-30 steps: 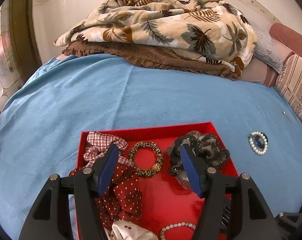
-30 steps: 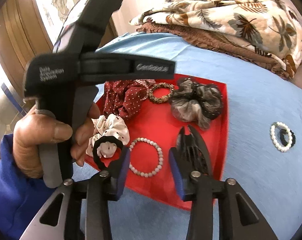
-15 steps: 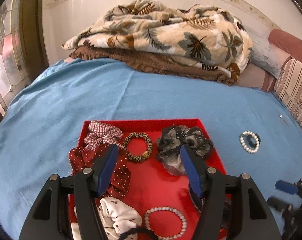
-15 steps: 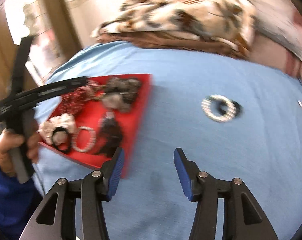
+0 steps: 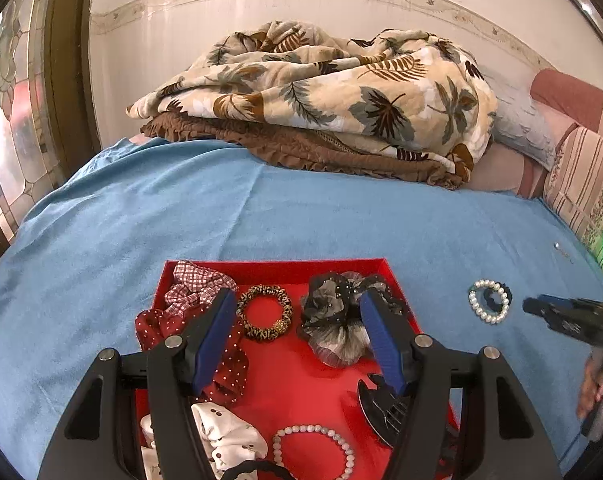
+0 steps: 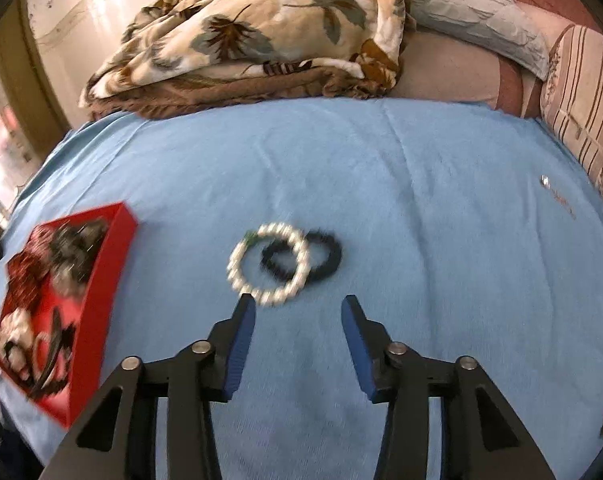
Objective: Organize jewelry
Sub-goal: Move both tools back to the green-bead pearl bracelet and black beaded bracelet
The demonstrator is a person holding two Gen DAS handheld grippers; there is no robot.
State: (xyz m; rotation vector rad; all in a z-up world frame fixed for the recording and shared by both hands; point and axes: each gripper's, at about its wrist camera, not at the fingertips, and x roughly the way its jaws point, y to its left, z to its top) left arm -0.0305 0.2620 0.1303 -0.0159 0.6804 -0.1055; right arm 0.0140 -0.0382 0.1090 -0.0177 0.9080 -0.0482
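Two tongs gape empty; right tongs (image 6: 298, 312), closing, have swung from red tray (image 6: 101, 264) to white pearl bracelet (image 6: 270, 269).

The right tool (image 6: 298, 312), its jaws closing on nothing, hangs just short of the pearl bracelet (image 6: 270, 264).

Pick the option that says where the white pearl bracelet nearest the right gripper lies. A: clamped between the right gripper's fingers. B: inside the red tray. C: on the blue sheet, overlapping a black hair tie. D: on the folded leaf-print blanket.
C: the pearl bracelet rests on the blue sheet, overlapping the black hair tie.
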